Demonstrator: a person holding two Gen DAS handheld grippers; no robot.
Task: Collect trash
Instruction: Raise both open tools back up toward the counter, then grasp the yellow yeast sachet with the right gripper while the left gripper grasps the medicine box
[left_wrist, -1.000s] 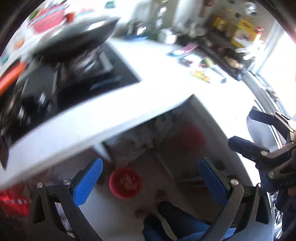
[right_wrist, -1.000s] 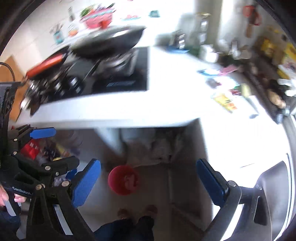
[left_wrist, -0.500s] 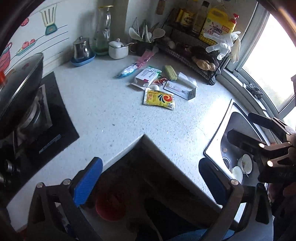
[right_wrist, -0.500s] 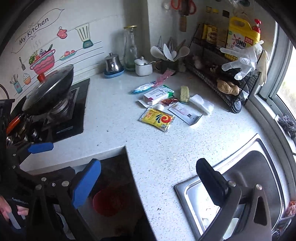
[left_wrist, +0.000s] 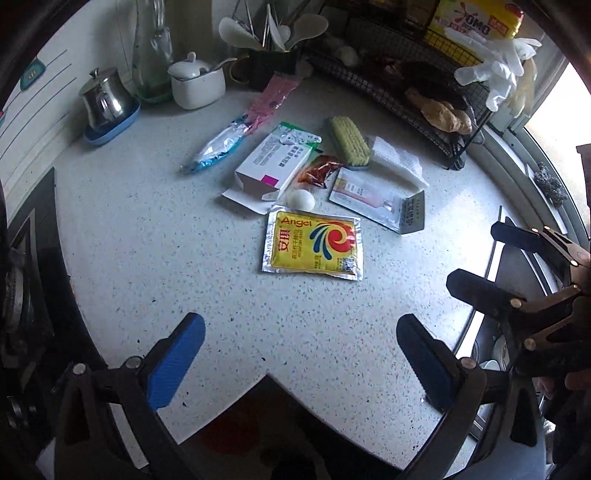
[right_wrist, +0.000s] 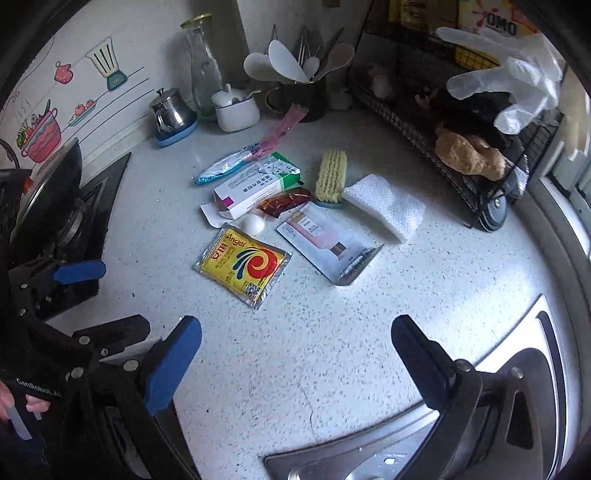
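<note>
Trash lies in a cluster on the speckled counter (left_wrist: 155, 251): a yellow Angel packet (left_wrist: 314, 245) (right_wrist: 243, 266), a white medicine box (left_wrist: 275, 164) (right_wrist: 255, 190), a silver-blue wrapper (left_wrist: 218, 147) (right_wrist: 225, 166), a pink wrapper (left_wrist: 273, 98), a red sauce sachet (left_wrist: 319, 170) (right_wrist: 284, 201), a grey sachet (left_wrist: 376, 201) (right_wrist: 328, 247) and an eggshell (left_wrist: 301, 200) (right_wrist: 253, 223). My left gripper (left_wrist: 301, 354) is open above the counter's near corner, short of the yellow packet. My right gripper (right_wrist: 295, 358) is open too, empty, over bare counter near the sink (right_wrist: 517, 406).
A scrub brush (left_wrist: 349, 140) and folded paper towel (left_wrist: 397, 162) lie beside the trash. At the back stand a steel pot (left_wrist: 105, 98), sugar bowl (left_wrist: 197, 83), glass bottle (right_wrist: 203, 74) and utensil holder (right_wrist: 303, 92). A wire rack (left_wrist: 424, 96) is at right, the stove (right_wrist: 74, 206) at left.
Both views swung up from the floor and red bin below the counter, then moved in closer over the countertop trash. Both grippers stayed open.
</note>
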